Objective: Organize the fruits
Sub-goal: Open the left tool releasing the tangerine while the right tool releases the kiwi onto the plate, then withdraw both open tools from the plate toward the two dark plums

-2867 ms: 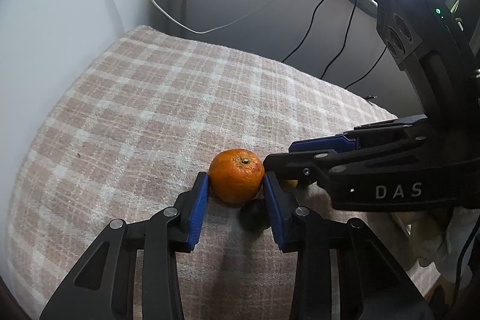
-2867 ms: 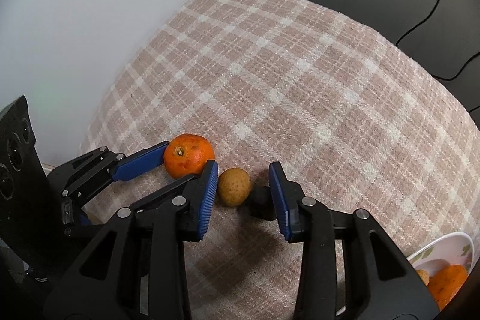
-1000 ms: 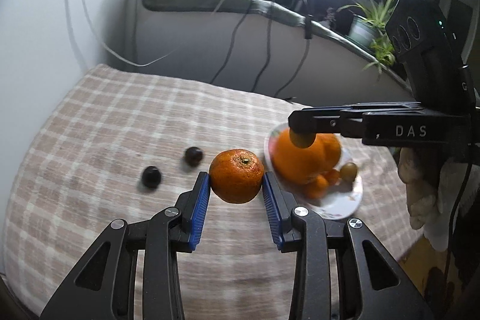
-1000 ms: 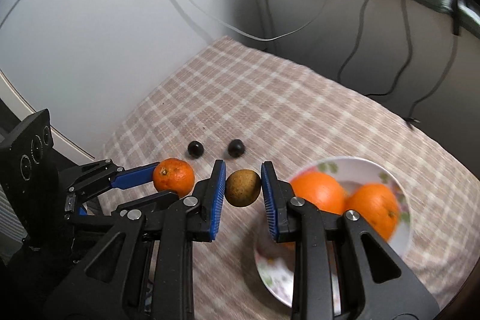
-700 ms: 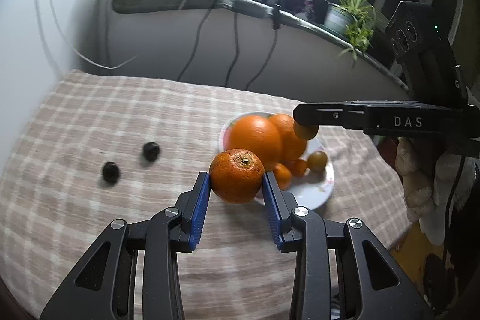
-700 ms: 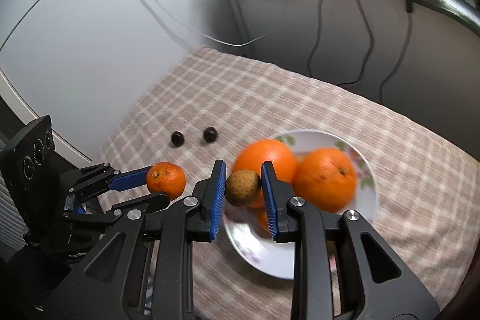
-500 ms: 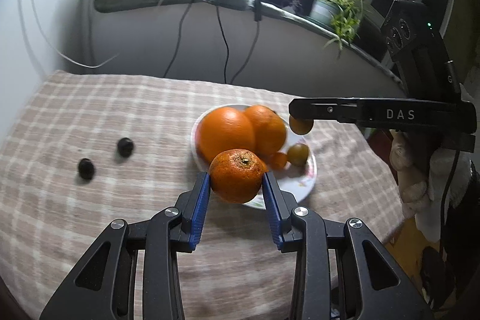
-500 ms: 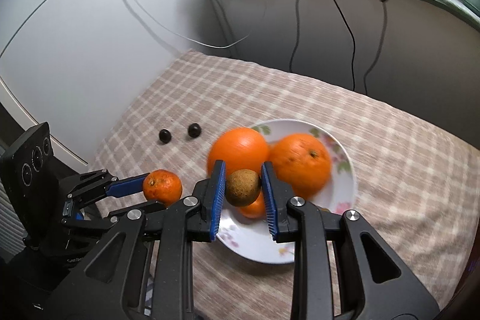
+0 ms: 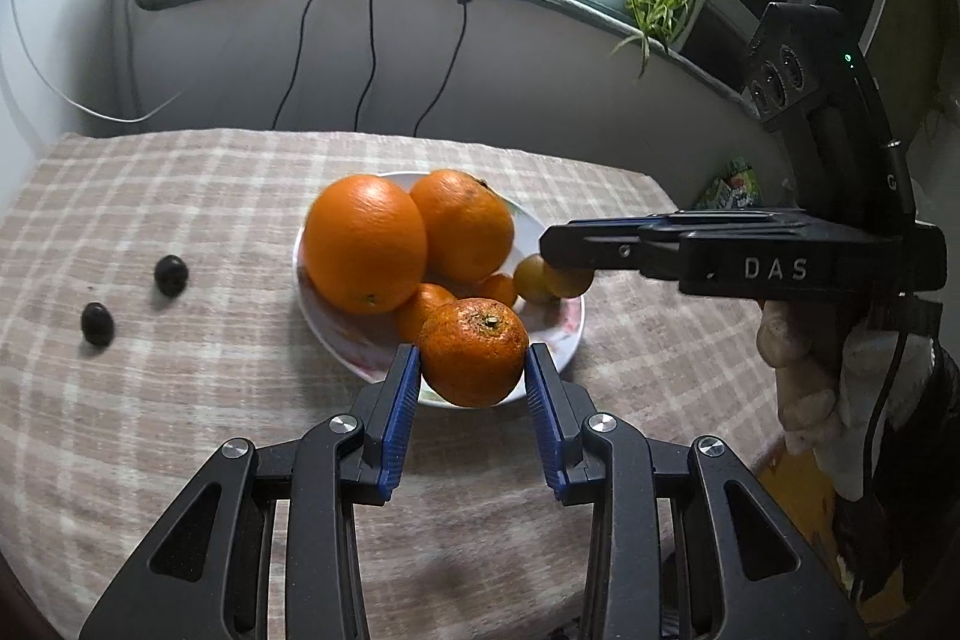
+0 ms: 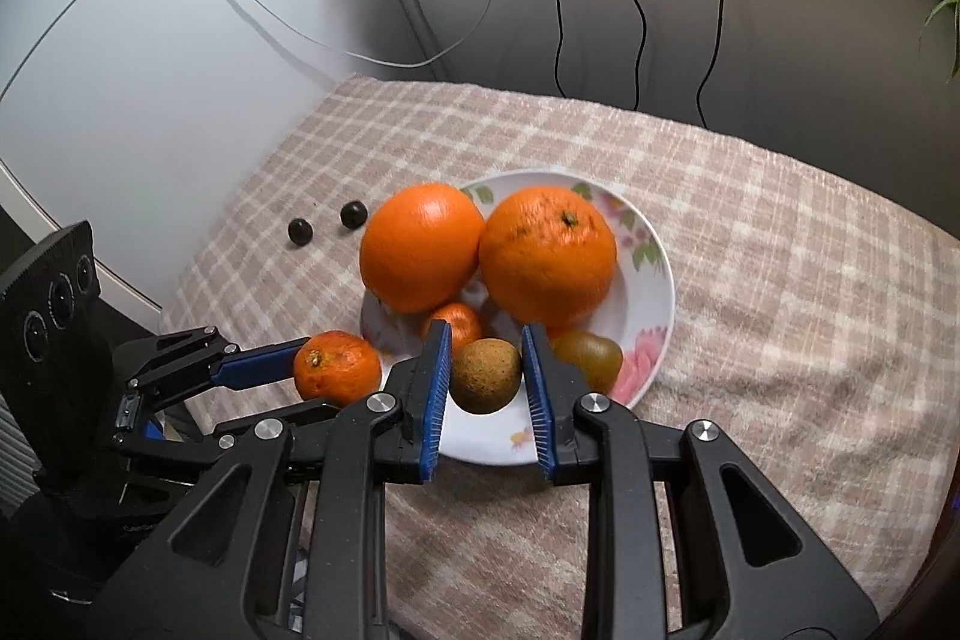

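Desk (image 10: 780,280) under a plaid cloth carries everything, and the plate (image 10: 654,292) sits on it just ahead of both claws, already crowded. Two large oranges (image 10: 420,244) fill its far half, with smaller fruits packed against them nearer the claws.

Crowding looks like the main risk. A round fruit let go above this pile could strike another, roll over the shallow rim and run off across the cloth. The two claws also hang close together over the near rim, so one could knock the other on release.

Left claw (image 9: 474,382) is closed to a medium gap on the mandarin (image 9: 474,361), pads pressing both its sides, and holds it in the air over the plate's near edge. Right claw (image 10: 486,370) is narrower and grips the small brown fruit (image 10: 485,376) the same way, above the bare near part of the plate, with a greenish fruit (image 10: 591,355) just beyond its right finger.

Two small dark fruits (image 10: 327,223) lie on the cloth, far off to the left of both claws, not yet collected.
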